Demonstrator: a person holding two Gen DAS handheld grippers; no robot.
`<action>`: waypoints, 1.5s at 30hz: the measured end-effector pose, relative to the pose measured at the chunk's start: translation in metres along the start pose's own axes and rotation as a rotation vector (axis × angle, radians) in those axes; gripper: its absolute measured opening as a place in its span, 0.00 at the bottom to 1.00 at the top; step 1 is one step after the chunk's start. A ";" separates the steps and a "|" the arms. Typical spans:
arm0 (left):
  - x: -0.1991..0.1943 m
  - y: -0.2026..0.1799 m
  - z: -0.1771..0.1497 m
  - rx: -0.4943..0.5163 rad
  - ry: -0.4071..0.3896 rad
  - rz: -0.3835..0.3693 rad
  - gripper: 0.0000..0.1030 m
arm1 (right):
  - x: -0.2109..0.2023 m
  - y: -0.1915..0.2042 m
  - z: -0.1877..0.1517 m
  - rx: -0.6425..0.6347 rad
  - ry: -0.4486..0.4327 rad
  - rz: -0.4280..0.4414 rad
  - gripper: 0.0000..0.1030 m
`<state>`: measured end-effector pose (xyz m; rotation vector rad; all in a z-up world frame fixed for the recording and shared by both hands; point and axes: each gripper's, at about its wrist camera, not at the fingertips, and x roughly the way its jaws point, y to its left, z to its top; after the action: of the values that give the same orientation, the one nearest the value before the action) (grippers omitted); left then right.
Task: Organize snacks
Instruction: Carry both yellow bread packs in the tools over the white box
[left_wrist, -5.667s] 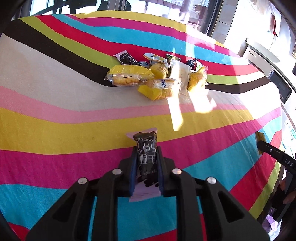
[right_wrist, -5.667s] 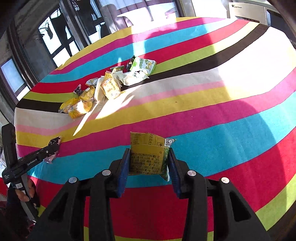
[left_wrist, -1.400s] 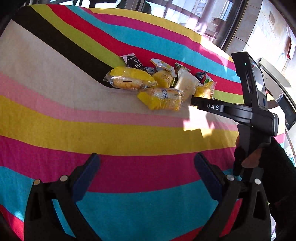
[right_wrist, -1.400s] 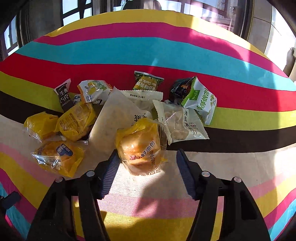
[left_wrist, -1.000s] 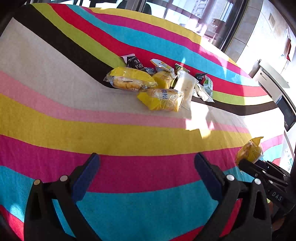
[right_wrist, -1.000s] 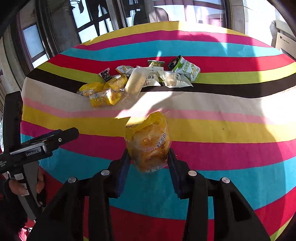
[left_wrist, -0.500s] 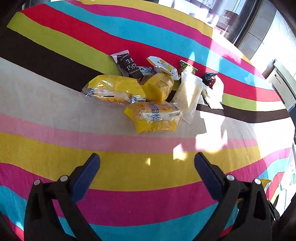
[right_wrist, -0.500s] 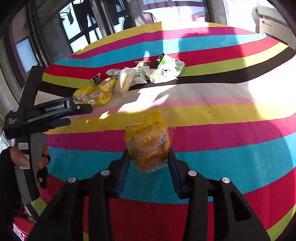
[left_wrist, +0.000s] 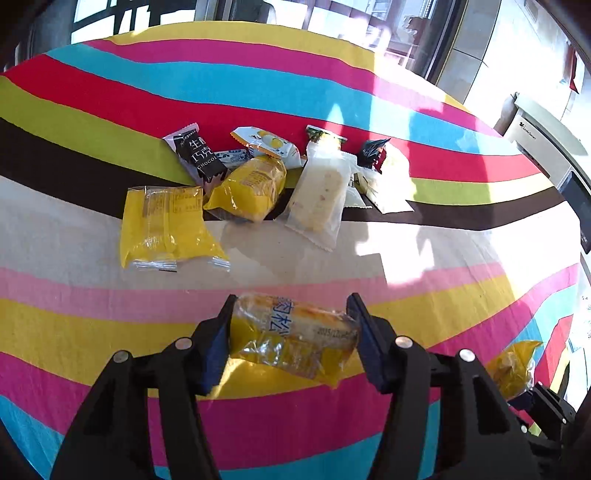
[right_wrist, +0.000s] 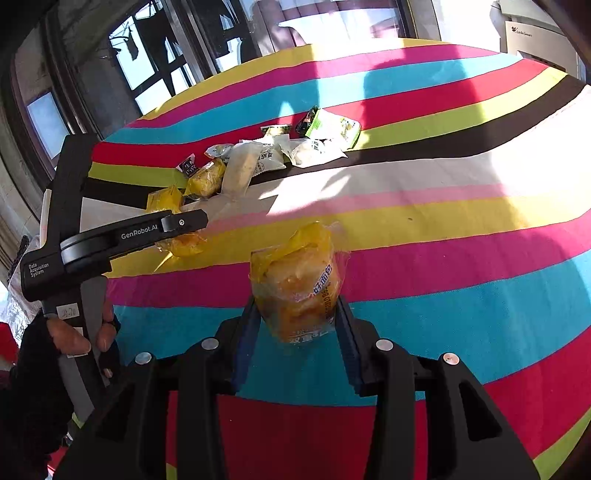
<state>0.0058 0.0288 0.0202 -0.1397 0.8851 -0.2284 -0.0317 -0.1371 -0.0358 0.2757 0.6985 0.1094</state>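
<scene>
Left tongs have just been closing & now clamp a yellow bread pack crosswise, pads on both its ends, over the pink/yellow stripes of the surface. Blue characters on the wrap; a date print starting "2025" at its 3 o'clock end. In the right wrist view the same tongs show side-on w/ "GenRobot.AI" on the arm & "Data Acquisition System" on the body; a hand in a dark fingerless glove grips the handle.

Right tongs clenched on a 2nd yellow bun pack, held upright, blue characters down its side, above the cyan stripe. In the left wrist view that pack sits at 4 o'clock, near the frame edge.

Rest of the snacks lie in a pile at 12 o'clock from the left tongs: flat yellow pack nearest at 11; rounder yellow pack touching it; black bar reading "CHOCOL…" behind; white lemon-print sachet; clear pouch w/ pale cake; small dark wrapper; green-white pack at the far end.

White appliance at 2 o'clock, logo too small to read surely.
</scene>
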 end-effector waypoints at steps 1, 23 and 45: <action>-0.011 0.003 -0.012 -0.003 -0.007 -0.017 0.57 | 0.000 0.000 0.001 0.000 0.001 0.001 0.40; -0.054 0.030 -0.060 -0.097 -0.072 -0.095 0.58 | 0.003 0.000 0.000 0.002 0.002 -0.050 0.40; -0.099 -0.032 -0.090 0.087 -0.088 -0.141 0.58 | -0.059 0.005 -0.022 -0.094 -0.009 -0.020 0.40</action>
<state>-0.1294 0.0206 0.0450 -0.1305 0.7768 -0.3890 -0.0908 -0.1384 -0.0138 0.1795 0.6849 0.1216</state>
